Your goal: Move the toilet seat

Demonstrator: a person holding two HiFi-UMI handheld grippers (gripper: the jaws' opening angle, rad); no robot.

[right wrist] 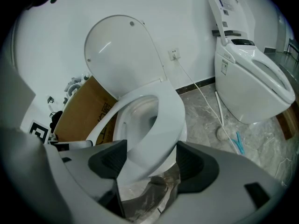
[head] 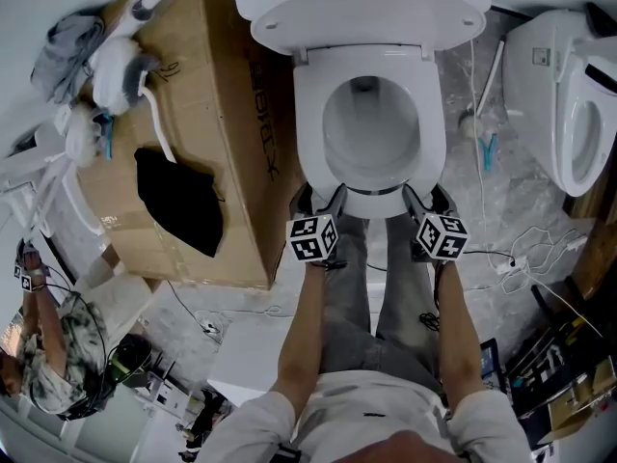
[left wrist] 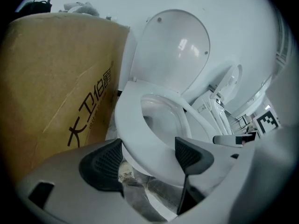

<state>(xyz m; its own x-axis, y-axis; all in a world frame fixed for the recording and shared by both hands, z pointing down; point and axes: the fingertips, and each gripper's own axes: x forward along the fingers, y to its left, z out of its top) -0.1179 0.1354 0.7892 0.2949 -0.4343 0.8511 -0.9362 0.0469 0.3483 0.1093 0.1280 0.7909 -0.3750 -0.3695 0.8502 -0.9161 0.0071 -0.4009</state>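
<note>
Toilet seat (head: 310, 133) and lid (head: 362, 8): smooth, glossy white plastic. Cardboard box (head: 236, 95): matt brown, slightly creased. Floor (head: 511, 201): grey marbled stone look, faint sheen. Person's trousers (head: 347, 287): matt grey cloth

Wall (right wrist: 201, 22) ahead of my jaws: plain white, evenly lit. A socket (right wrist: 174, 54) sits low on it, and a white cable (right wrist: 194, 85) runs from it down to the floor (right wrist: 205, 108), grey marbled tile to the right of my jaws. A cardboard box (left wrist: 51, 78) stands close on the left of my jaws, with black print on its side and a black cloth (head: 178, 201) lying on top. A second toilet (right wrist: 252, 73), white, stands well to the right with its lid raised.
</note>
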